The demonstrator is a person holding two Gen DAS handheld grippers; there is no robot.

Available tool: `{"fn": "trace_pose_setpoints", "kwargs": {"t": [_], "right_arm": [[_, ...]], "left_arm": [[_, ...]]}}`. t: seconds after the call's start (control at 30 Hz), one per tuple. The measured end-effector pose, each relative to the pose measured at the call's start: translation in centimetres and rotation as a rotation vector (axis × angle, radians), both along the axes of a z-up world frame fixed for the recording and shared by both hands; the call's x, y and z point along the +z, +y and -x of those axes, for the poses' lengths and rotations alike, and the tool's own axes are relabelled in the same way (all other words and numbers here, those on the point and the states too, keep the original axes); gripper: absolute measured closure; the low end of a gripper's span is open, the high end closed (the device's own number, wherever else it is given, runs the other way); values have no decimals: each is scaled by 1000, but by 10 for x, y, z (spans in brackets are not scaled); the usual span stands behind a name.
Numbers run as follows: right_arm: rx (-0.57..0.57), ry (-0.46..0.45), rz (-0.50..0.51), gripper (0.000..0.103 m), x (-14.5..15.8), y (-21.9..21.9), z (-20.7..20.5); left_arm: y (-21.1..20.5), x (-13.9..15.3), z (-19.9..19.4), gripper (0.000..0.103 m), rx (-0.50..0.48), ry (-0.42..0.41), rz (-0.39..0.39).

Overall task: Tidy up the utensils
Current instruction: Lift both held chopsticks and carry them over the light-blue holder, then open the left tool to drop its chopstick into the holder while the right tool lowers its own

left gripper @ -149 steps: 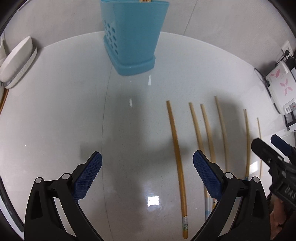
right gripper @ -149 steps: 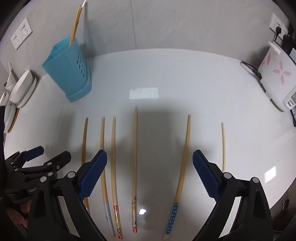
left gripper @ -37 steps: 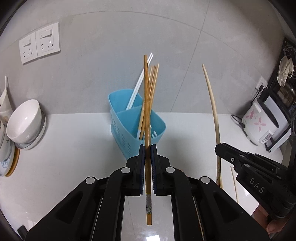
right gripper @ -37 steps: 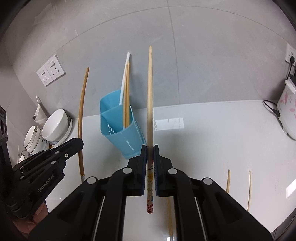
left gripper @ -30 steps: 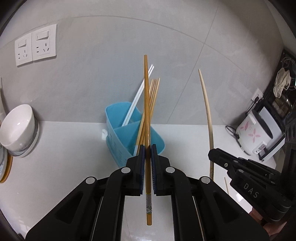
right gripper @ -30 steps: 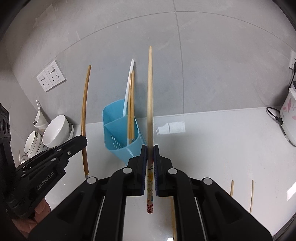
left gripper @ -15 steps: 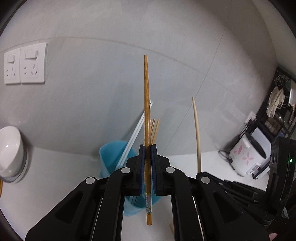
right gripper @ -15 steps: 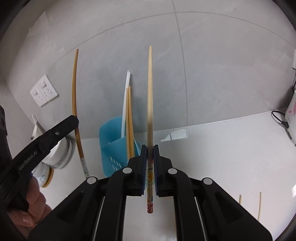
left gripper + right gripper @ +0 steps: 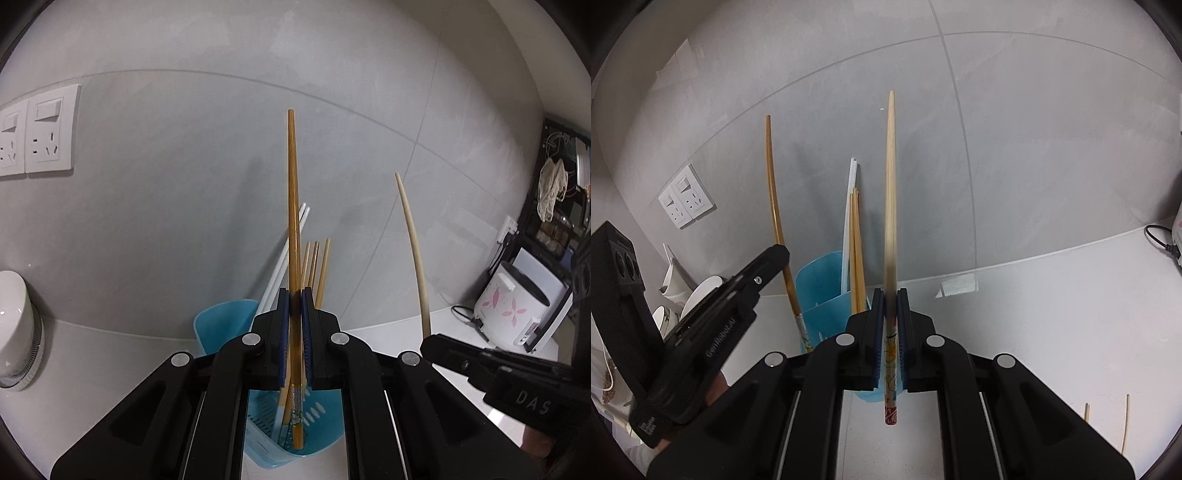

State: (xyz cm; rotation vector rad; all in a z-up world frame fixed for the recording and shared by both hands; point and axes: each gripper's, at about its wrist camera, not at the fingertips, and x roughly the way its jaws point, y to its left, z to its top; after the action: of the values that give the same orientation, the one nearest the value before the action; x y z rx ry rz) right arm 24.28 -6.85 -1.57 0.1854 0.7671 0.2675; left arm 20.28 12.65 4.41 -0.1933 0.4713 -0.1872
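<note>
Counter layout, both wrist views

Utensil holder [image 9: 225, 325] at lower centre, against the wall, chopsticks [image 9: 320, 266] standing in it; wall sockets [image 9: 35, 131] upper left; bowl [image 9: 16, 332] at left edge; rice cooker [image 9: 513, 314] at right. In the right wrist view, two loose chopsticks [image 9: 1126, 424] lie on the counter [image 9: 1052, 314], lower right.

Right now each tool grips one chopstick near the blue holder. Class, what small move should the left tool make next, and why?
Probably lower the left tool a little, then let go. Its dark chopstick stands nearly upright, and its lower end looks already over or inside the holder beside the chopsticks stored there. The right tool holds its pale chopstick just short of the holder, so it can follow.
</note>
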Motion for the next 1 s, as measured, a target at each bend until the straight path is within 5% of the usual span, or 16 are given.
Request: {"fn": "trace_pose_setpoints", "kwargs": {"t": [0.67, 0.77, 1.0], "right_arm": [[-2, 47, 17, 97, -20, 5, -1], [1, 48, 21, 97, -20, 4, 1], [24, 35, 28, 97, -15, 9, -1]], "left_arm": [[-19, -49, -12, 96, -54, 118, -75], [-15, -44, -10, 85, -39, 134, -78], [5, -27, 9, 35, 40, 186, -72]]}}
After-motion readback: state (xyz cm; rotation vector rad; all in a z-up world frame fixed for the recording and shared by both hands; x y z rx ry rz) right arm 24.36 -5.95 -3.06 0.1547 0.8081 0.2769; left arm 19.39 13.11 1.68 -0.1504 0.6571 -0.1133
